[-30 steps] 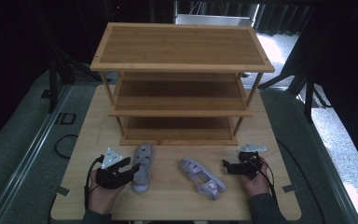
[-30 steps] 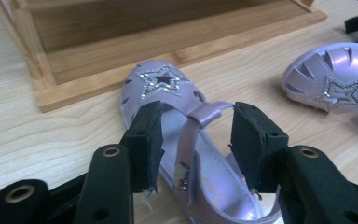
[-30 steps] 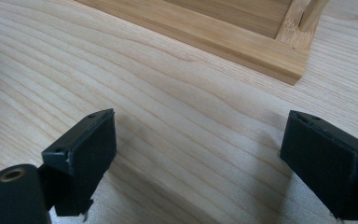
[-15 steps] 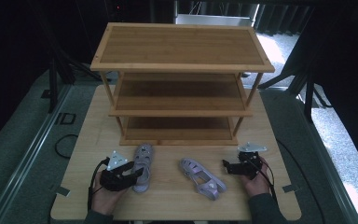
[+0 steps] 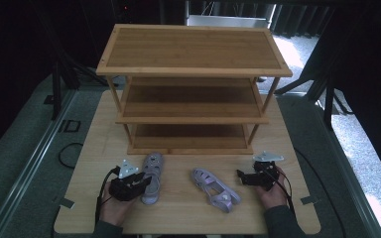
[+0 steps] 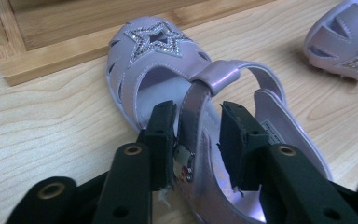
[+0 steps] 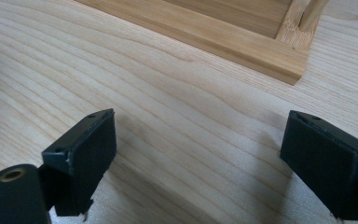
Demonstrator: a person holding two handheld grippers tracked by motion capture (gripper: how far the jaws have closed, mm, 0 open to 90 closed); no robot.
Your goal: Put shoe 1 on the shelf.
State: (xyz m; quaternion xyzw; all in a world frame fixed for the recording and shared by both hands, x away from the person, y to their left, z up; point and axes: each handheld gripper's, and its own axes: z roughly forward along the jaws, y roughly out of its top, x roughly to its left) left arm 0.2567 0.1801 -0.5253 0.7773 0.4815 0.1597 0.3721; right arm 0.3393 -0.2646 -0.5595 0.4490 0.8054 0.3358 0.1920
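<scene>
Two lilac sandals with star-shaped toe trim lie on the wooden table in front of a rack. The left sandal (image 5: 153, 171) (image 6: 154, 42) points toward the rack. My left gripper (image 5: 146, 184) (image 6: 198, 135) reaches over its heel end, and its jaws have just been closing with the ankle strap (image 6: 193, 107) between them. The strap lies against one pad, and a gap is left at the other pad (image 6: 235, 140). The right sandal (image 5: 216, 187) (image 6: 349, 37) lies slanted mid-table. My right gripper (image 5: 239, 176) (image 7: 200, 158) stands open just right of it, above bare wood.
A three-tier bamboo shoe rack (image 5: 191, 44) (image 7: 242, 32) stands at the back of the table (image 5: 94, 144), all its shelves bare. Its base edge (image 6: 74, 65) lies just beyond the left sandal's toe. Dark floor and stands surround the table.
My left gripper has edged right onto the left sandal's heel end. The right gripper and the right sandal have stayed where they were.
</scene>
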